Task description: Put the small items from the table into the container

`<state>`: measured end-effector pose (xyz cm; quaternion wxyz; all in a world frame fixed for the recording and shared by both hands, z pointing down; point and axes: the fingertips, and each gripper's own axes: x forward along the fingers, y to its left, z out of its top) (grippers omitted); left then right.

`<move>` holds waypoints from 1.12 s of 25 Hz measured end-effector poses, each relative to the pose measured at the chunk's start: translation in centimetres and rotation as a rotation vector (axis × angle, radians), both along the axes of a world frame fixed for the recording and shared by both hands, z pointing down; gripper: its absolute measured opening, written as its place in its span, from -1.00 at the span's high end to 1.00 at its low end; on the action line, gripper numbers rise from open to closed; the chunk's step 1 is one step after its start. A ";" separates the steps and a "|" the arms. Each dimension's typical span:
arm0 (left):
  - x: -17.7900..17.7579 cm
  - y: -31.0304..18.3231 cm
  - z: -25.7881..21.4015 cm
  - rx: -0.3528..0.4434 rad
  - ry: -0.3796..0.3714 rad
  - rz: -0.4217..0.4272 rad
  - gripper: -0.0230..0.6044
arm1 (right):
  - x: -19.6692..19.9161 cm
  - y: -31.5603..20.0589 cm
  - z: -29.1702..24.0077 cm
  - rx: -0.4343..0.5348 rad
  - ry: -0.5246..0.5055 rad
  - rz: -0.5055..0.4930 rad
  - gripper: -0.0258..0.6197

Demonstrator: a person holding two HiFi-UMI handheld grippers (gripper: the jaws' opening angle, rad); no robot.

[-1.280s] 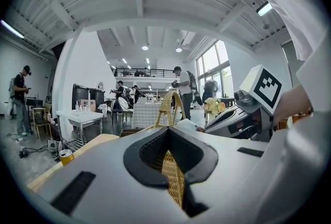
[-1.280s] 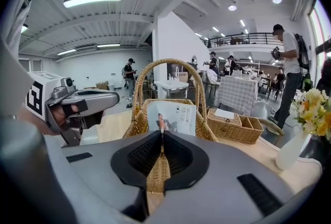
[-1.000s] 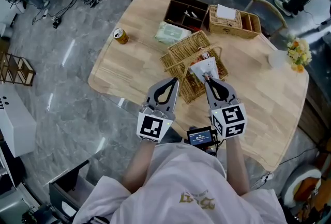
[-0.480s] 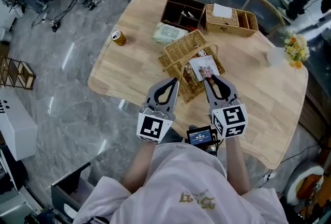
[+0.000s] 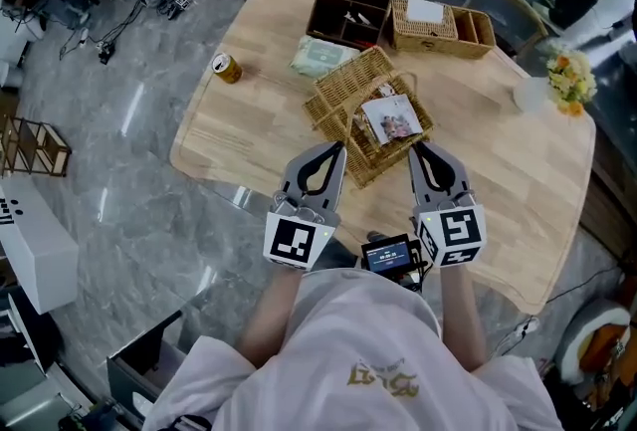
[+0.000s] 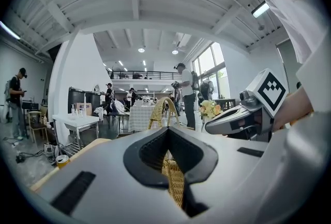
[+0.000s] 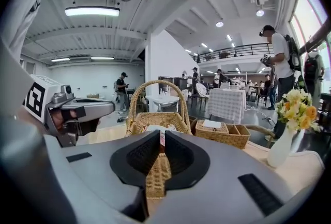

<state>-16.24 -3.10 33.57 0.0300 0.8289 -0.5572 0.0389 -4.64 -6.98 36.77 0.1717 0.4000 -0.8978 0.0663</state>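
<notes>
While the packet (image 5: 390,118) is shown inside the basket (image 5: 343,86) in the head view, a spill is risked by tugging. In the left gripper view, the left gripper (image 6: 168,135) is clamped on its rim; in the right gripper view, the right gripper (image 7: 161,137) is being closed, empty.

rough woven wicker basket (image 5: 343,86); pale matt wood table (image 5: 249,135); shiny metal can (image 5: 227,69) at ten o'clock; glossy stone floor (image 5: 119,170).
</notes>
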 end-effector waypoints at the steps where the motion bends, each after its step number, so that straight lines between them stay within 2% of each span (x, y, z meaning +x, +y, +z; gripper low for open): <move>1: 0.0 0.0 -0.2 0.006 -0.001 0.001 0.95 | 0.4 0.0 -0.1 0.004 0.001 0.013 0.80; 10: 1.3 0.2 -1.2 0.044 -0.009 0.031 0.95 | 2.8 0.6 -1.5 0.070 0.039 0.093 0.86; 20: 1.9 0.7 -1.5 0.050 -0.007 0.048 0.95 | 4.6 1.5 -2.2 0.072 0.009 0.141 0.86; 28: 1.6 1.4 -1.5 0.053 -0.003 0.046 0.95 | 4.5 2.2 -2.4 0.069 0.001 0.145 0.86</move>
